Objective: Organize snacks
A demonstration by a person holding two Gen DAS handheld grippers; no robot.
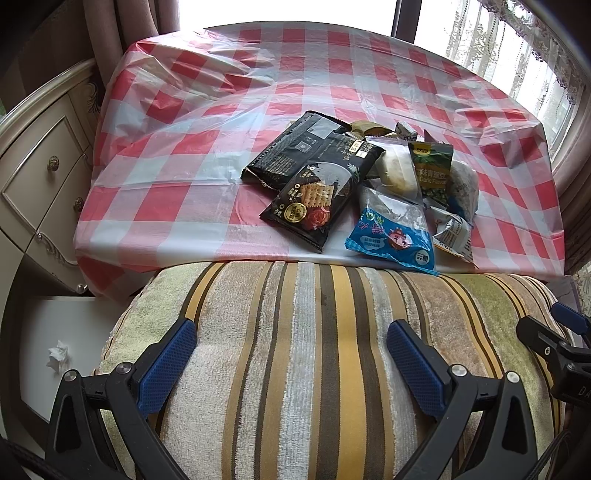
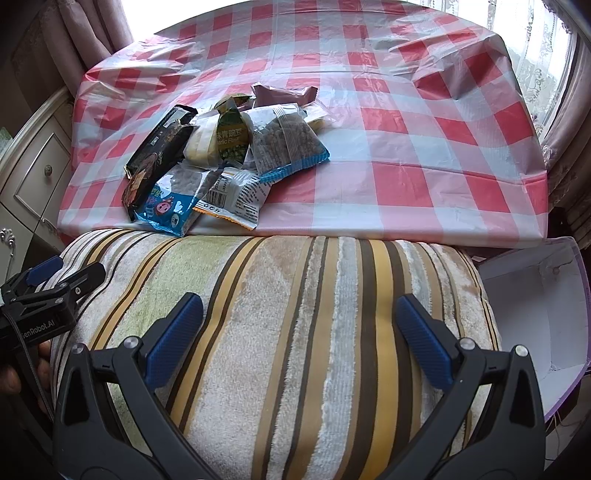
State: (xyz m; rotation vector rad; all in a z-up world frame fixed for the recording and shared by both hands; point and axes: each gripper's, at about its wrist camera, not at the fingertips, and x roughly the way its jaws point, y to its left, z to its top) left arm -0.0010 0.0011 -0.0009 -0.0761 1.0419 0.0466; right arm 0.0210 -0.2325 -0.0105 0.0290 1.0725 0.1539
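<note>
Snack packets (image 1: pixel 354 184) heaped near the worktop (image 2: pixel 406 122) edge, within reach; left gripper (image 1: pixel 291 362) and right gripper (image 2: pixel 301 332) hover over striped cushion (image 2: pixel 280 314), jaws apart, empty.

Bright window (image 1: pixel 288 14) backlight; blown-out glare; fisheye-warped edges.

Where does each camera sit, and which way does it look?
Left wrist: on the open left gripper, above the striped cushion, facing the snack pile; the right gripper shows at its right edge.
Right wrist: on the open right gripper, facing likewise; the left gripper shows at left.
Shared: cushion, snacks, checked tablecloth.
</note>
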